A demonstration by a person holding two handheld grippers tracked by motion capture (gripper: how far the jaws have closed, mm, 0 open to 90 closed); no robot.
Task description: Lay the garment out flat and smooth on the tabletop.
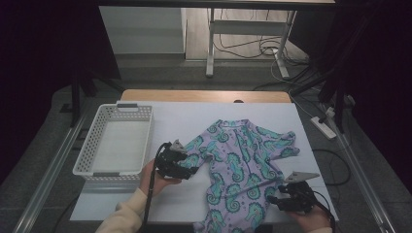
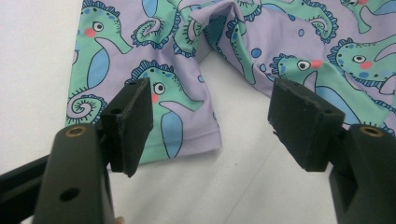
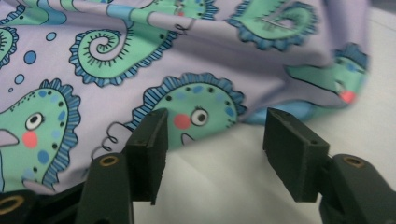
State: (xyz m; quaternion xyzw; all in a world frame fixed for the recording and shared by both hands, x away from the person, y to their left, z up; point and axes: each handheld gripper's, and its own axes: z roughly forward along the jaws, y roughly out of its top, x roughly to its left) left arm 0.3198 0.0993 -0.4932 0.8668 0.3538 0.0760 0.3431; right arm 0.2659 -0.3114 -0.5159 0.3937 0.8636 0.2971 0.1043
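Observation:
A lilac child's garment (image 1: 243, 160) printed with green seahorses lies spread on the white table cover (image 1: 184, 116). My left gripper (image 1: 192, 171) is at the garment's left sleeve and points right. In the left gripper view its jaws stand open (image 2: 210, 123), with the sleeve hem (image 2: 187, 140) lying just beyond and between them, untouched. My right gripper (image 1: 273, 199) sits at the garment's lower right edge, near the table's front. In the right gripper view it is open (image 3: 212, 149), and the fabric edge (image 3: 187, 112) lies just ahead of the pads without contact.
A white perforated basket (image 1: 87, 145) stands empty at the table's left side. The table's front edge runs close under both hands. Beyond the table are a desk frame (image 1: 210, 48), cables, and a power strip (image 1: 324, 127) on the floor at the right.

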